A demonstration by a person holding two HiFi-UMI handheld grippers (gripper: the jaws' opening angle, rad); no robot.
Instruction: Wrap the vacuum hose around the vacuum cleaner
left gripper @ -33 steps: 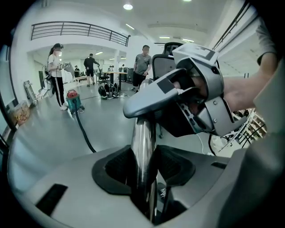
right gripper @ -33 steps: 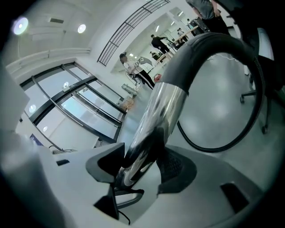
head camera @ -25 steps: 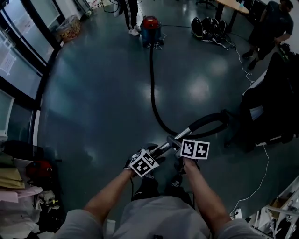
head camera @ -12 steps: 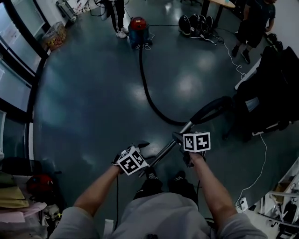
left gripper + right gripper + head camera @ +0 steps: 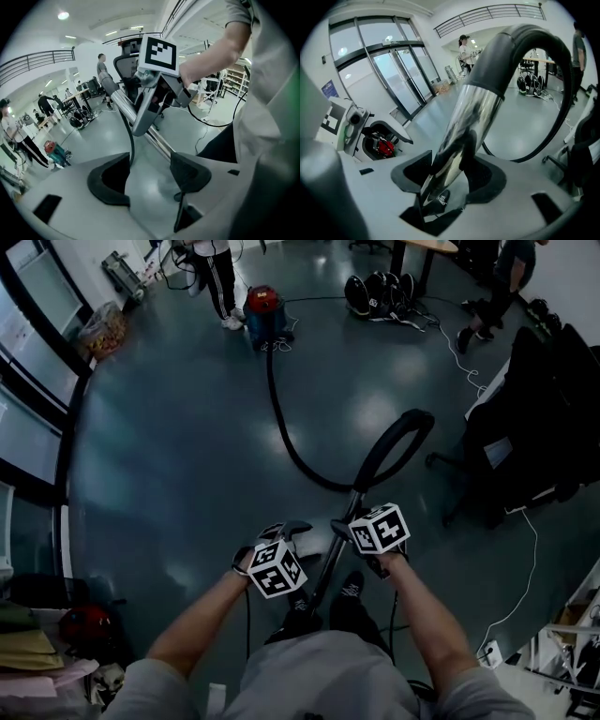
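While the right gripper [image 5: 347, 535] pinches the chrome vacuum wand [image 5: 325, 576], no wrapping has begun.
Head view: black ribbed hose [image 5: 275, 409] runs away to the red canister vacuum cleaner [image 5: 263, 310], far ahead. Left gripper view: left gripper [image 5: 150, 176] gapes empty beside the wand. Right gripper view: pads [image 5: 487, 178] clamp the wand.

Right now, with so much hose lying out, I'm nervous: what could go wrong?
Only the right gripper clamps the metal tube; the left gripper is open, so the tube could slip or swing.
The hose stretches to the vacuum cleaner beside a person; hauling it may tip the cleaner or catch their feet.
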